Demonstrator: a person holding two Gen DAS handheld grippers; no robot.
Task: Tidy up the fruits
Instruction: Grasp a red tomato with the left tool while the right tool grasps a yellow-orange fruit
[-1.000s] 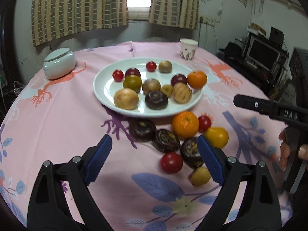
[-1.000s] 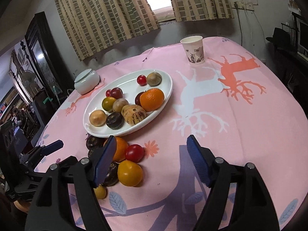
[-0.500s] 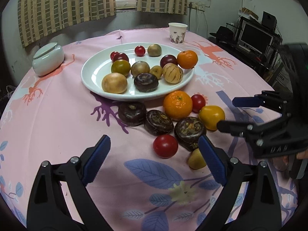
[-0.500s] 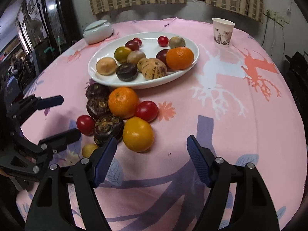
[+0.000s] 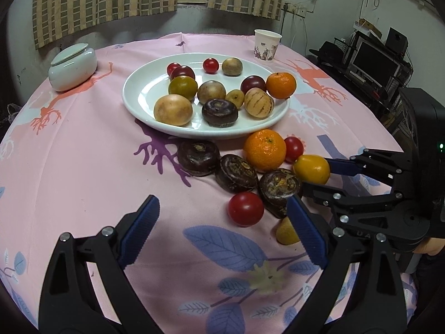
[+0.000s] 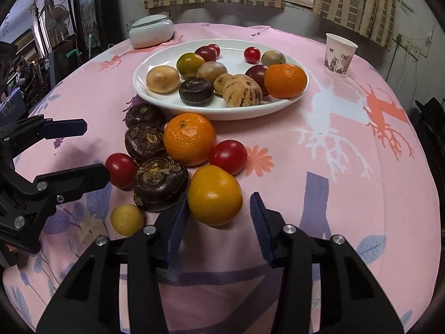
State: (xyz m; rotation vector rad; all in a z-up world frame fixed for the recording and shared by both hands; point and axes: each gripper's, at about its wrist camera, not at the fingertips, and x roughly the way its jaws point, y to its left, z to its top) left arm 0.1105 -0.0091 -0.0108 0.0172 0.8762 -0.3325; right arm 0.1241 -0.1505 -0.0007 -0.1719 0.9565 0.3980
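Observation:
A white plate (image 5: 144, 94) holds several fruits, among them an orange (image 5: 281, 85) and a striped melon (image 5: 258, 102). More lie on the pink cloth in front of it: an orange (image 6: 189, 138), dark brown round fruits (image 6: 160, 183), red tomatoes (image 6: 228, 156) and a yellow-orange fruit (image 6: 214, 194). My right gripper (image 6: 218, 206) is low over the cloth and its jaws are closing with the yellow-orange fruit (image 5: 311, 168) between the tips; a gap still shows on one side. My left gripper (image 5: 222, 208) hovers open nearer the table's front, holding nothing.
A lidded white ceramic jar (image 5: 73, 66) stands at the back left and a paper cup (image 5: 267, 45) at the back right. A small yellow fruit (image 6: 126, 219) lies beside the right gripper's left finger. Shelves with a monitor (image 5: 372, 64) stand beyond the table's right edge.
The right gripper has moved in and down onto the loose fruits, rolled, and narrowed its jaws around the yellow-orange fruit. The left gripper has stayed nearly still and open.

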